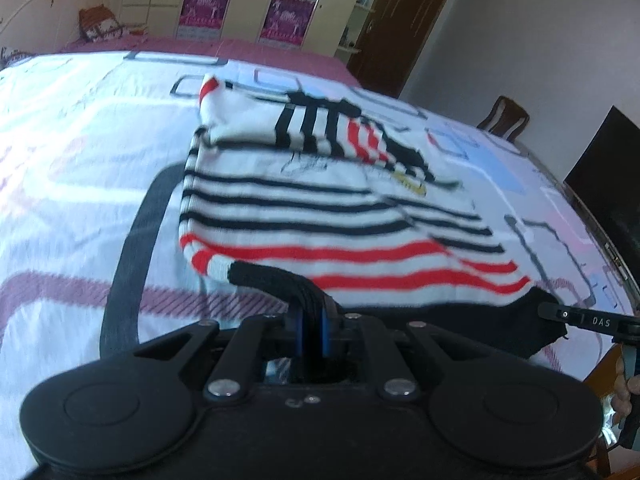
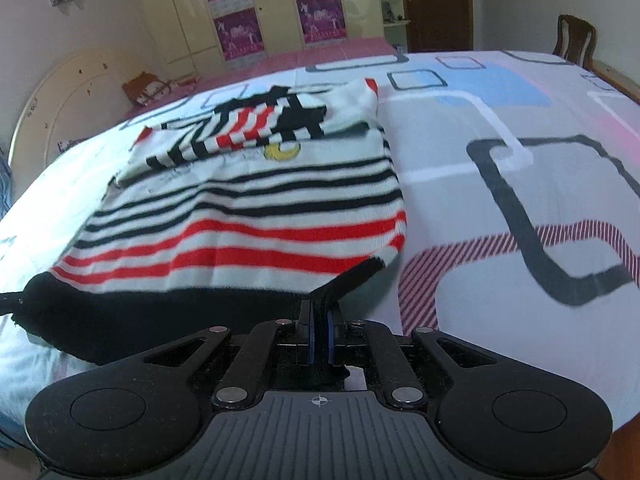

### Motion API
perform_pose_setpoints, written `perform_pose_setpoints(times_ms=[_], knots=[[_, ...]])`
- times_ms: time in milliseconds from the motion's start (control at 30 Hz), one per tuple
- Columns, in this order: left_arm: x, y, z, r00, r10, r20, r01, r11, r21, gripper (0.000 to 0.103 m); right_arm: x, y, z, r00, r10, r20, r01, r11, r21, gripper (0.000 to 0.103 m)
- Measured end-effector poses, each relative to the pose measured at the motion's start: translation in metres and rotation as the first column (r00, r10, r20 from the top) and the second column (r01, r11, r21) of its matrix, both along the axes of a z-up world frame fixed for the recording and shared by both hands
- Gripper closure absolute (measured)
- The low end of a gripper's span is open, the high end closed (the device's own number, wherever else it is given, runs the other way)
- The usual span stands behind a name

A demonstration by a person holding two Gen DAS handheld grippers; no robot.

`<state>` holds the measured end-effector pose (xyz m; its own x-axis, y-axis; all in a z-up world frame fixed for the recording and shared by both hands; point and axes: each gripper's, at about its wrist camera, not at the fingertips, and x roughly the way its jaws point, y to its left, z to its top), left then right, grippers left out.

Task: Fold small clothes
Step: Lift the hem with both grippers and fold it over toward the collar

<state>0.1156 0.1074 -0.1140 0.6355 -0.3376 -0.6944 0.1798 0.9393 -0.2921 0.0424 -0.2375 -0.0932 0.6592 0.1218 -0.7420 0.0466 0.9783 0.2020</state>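
A small white knit sweater (image 1: 320, 208) with black and red stripes and a black hem lies on the bed, its sleeves folded across the upper part. My left gripper (image 1: 314, 312) is shut on the black hem at the sweater's left corner. My right gripper (image 2: 320, 320) is shut on the black hem at the sweater's (image 2: 248, 216) right corner. Both corners are lifted a little off the bedsheet. The right gripper's fingertip (image 1: 568, 316) shows at the right edge of the left wrist view.
The bed is covered by a patterned sheet (image 2: 520, 200) with grey, blue and pink rounded squares. Wardrobes (image 2: 256, 12) stand behind the bed, a wooden chair (image 2: 576, 40) and a dark door (image 1: 404, 20) at the far side. A headboard (image 2: 52, 104) is at the left.
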Motion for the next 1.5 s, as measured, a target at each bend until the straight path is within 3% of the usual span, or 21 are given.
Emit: perform_pose_setpoints(times_ms=[400,767,1167,1500], knots=[[0.052,-0.002,0.027,0.997,0.043,0.070,-0.040,0.998,-0.042,0.095,0.064,-0.011,0.035,0.993,0.012,0.115,-0.021,0.996,0.081,0.098],[0.130,-0.004,0.038,0.987,0.088,0.138,-0.082,0.995,-0.050,0.095,0.151,-0.027,0.049,0.985,0.006,0.175,-0.022,0.996,0.091,0.098],[0.221,-0.012,0.049,0.977,0.127,0.172,-0.120,0.991,-0.051,0.095,0.249,-0.042,0.047,0.982,0.004,0.191,-0.026,0.993,0.113,0.098],[0.292,-0.015,0.033,0.973,0.171,0.156,-0.172,0.985,-0.004,0.095,0.340,-0.056,0.030,0.987,-0.043,0.153,0.015,0.984,0.180,0.098]])
